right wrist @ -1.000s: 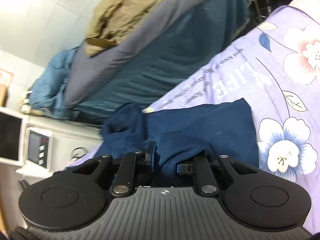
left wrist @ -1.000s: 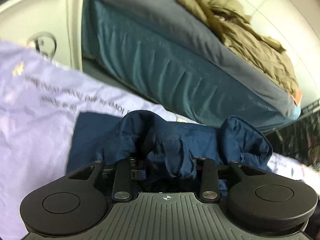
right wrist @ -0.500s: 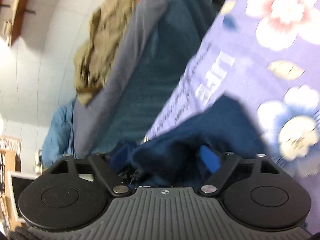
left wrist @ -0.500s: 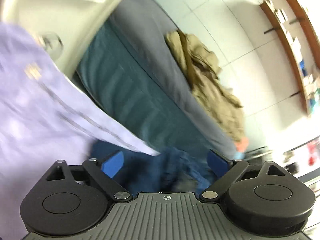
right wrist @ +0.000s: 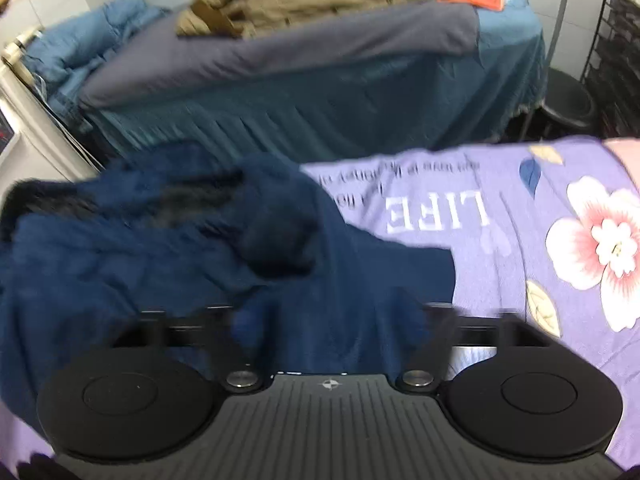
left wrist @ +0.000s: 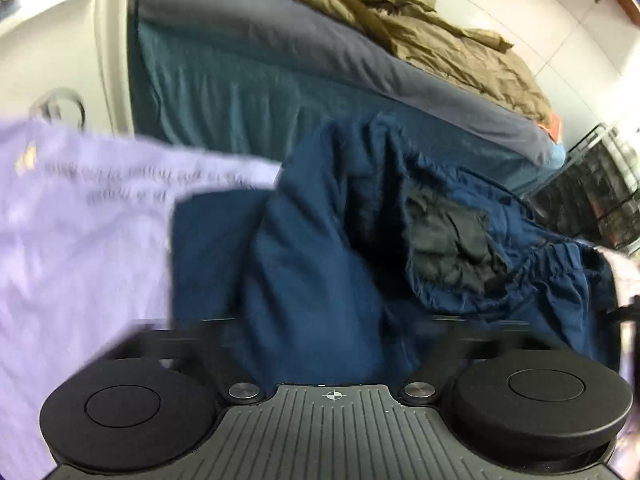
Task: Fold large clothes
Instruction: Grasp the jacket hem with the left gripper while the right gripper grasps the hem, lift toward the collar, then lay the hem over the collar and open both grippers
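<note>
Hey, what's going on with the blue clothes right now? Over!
Both grippers closing, cloth between the jaws. Navy garment bunched on purple floral sheet. Nothing blocking.

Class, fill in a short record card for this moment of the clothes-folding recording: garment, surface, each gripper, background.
garment: crumpled navy blue fabric garment, black lining showing at its opening
surface: lilac floral bedsheet printed with "LIFE"
left gripper: jaws closing, navy cloth between them, fingertips blurred
right gripper: jaws closing, navy cloth between them, grip unclear
background: olive-brown padded jacket on a second bed with a grey and teal cover
</note>
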`<state>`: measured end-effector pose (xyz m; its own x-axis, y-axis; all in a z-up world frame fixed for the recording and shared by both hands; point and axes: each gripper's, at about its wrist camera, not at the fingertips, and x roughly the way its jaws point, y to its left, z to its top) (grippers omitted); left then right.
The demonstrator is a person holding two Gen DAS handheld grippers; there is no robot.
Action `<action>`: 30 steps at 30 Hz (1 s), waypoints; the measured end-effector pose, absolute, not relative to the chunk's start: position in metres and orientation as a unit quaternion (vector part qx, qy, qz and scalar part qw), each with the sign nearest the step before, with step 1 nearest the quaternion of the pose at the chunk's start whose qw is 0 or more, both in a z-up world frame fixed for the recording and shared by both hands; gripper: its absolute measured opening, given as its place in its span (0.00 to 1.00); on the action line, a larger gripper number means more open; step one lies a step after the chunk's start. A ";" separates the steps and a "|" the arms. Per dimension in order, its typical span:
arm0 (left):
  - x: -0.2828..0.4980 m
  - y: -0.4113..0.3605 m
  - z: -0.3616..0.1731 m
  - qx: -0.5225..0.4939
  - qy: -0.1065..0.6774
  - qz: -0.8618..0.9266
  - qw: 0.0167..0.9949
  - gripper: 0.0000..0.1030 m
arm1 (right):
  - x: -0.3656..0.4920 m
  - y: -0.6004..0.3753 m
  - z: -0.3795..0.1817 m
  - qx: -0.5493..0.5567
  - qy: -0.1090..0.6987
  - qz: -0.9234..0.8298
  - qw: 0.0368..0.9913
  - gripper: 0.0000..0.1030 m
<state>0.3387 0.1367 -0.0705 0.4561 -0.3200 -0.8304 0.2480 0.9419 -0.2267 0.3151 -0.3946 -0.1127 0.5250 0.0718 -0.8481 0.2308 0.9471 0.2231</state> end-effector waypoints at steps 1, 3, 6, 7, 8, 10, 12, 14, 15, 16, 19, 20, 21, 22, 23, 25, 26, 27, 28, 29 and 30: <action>0.343 0.135 -0.067 -0.025 0.494 -0.148 0.856 0.81 | 0.315 -0.397 -0.115 0.175 0.490 -0.039 0.853 0.17; 0.353 0.136 -0.068 -0.028 0.501 -0.126 0.856 0.80 | 0.312 -0.405 -0.110 0.191 0.473 -0.051 0.859 0.14; 0.360 0.127 -0.081 -0.033 0.517 -0.096 0.850 0.94 | 0.302 -0.427 -0.106 0.224 0.445 -0.094 0.862 0.14; 0.361 0.121 -0.085 -0.026 0.517 -0.077 0.852 0.96 | 0.301 -0.433 -0.111 0.235 0.446 -0.108 0.857 0.14; 0.360 0.115 -0.092 -0.016 0.520 -0.063 0.852 1.00 | 0.302 -0.436 -0.118 0.241 0.450 -0.112 0.853 0.14; 0.362 0.105 -0.101 0.007 0.526 -0.055 0.849 1.00 | 0.307 -0.435 -0.133 0.241 0.464 -0.121 0.844 0.16; 0.361 0.099 -0.096 0.017 0.522 -0.046 0.851 1.00 | 0.313 -0.429 -0.144 0.237 0.483 -0.138 0.832 0.26; 0.354 0.108 -0.078 -0.021 0.505 -0.039 0.862 1.00 | 0.318 -0.420 -0.143 0.213 0.491 -0.153 0.831 0.37; 0.349 0.115 -0.067 -0.042 0.487 -0.041 0.871 1.00 | 0.320 -0.413 -0.135 0.184 0.489 -0.159 0.838 0.47; 0.342 0.121 -0.055 -0.057 0.464 -0.046 0.883 1.00 | 0.318 -0.405 -0.123 0.143 0.483 -0.162 0.849 0.53; 0.319 0.132 -0.022 -0.075 0.403 -0.054 0.911 1.00 | 0.293 -0.381 -0.089 0.006 0.417 -0.169 0.893 0.70; 0.312 0.131 -0.016 -0.078 0.397 -0.077 0.911 1.00 | 0.282 -0.374 -0.079 -0.026 0.397 -0.169 0.902 0.76; 0.306 0.125 -0.016 -0.077 0.403 -0.120 0.904 1.00 | 0.270 -0.369 -0.071 -0.042 0.385 -0.163 0.908 0.77; 0.302 0.115 -0.020 -0.063 0.419 -0.160 0.891 1.00 | 0.258 -0.364 -0.062 -0.041 0.376 -0.145 0.914 0.77; 0.298 0.100 -0.027 -0.031 0.440 -0.191 0.877 1.00 | 0.247 -0.362 -0.057 -0.026 0.370 -0.117 0.921 0.77; 0.290 0.067 -0.045 0.048 0.463 -0.220 0.857 1.00 | 0.228 -0.352 -0.053 0.016 0.361 -0.045 0.931 0.76; 0.290 0.052 -0.056 0.083 0.467 -0.224 0.851 1.00 | 0.224 -0.344 -0.054 0.027 0.362 -0.013 0.932 0.76; 0.294 0.040 -0.066 0.106 0.470 -0.218 0.849 1.00 | 0.232 -0.335 -0.058 0.037 0.370 0.005 0.928 0.75; 0.303 0.033 -0.074 0.113 0.474 -0.206 0.848 1.00 | 0.238 -0.328 -0.065 0.057 0.384 0.021 0.921 0.73; 0.316 0.028 -0.082 0.106 0.479 -0.188 0.851 1.00 | 0.246 -0.323 -0.074 0.084 0.399 0.036 0.912 0.67; 0.333 0.028 -0.085 0.085 0.478 -0.167 0.858 1.00 | 0.256 -0.320 -0.084 0.105 0.415 0.049 0.902 0.61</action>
